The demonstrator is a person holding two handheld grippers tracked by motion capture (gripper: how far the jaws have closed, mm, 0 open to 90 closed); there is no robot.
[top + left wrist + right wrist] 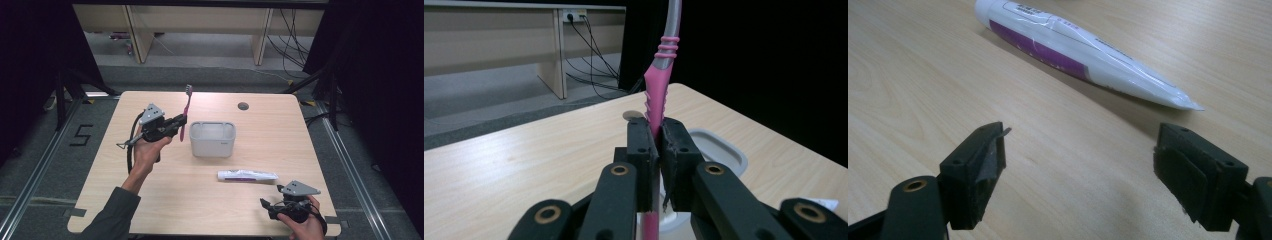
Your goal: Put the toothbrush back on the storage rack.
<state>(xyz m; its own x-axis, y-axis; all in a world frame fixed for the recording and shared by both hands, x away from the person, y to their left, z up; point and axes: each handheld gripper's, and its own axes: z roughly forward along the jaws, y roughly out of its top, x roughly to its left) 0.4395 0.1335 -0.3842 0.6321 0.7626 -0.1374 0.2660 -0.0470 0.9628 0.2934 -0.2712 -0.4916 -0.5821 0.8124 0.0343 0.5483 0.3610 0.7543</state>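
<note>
Left claw (pixel 179 121) clamped on pink toothbrush (pixel 186 107), bristles up, lifted off surface (pixel 150 200), bin (pixel 212 139) just right of it, right claw (pixel 1078 165) wide open, empty, low over surface, toothpaste (pixel 1073 50) just ahead

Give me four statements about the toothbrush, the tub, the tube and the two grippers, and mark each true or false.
1. The left gripper is clamped on the pink toothbrush. True.
2. The toothbrush lies flat on the table. False: it is held up off the table, head upward.
3. The right gripper holds the toothpaste tube. False: its jaws are open with nothing between them, and the tube lies on the table beyond them.
4. The white tub stands between toothbrush and tube. True.
</note>
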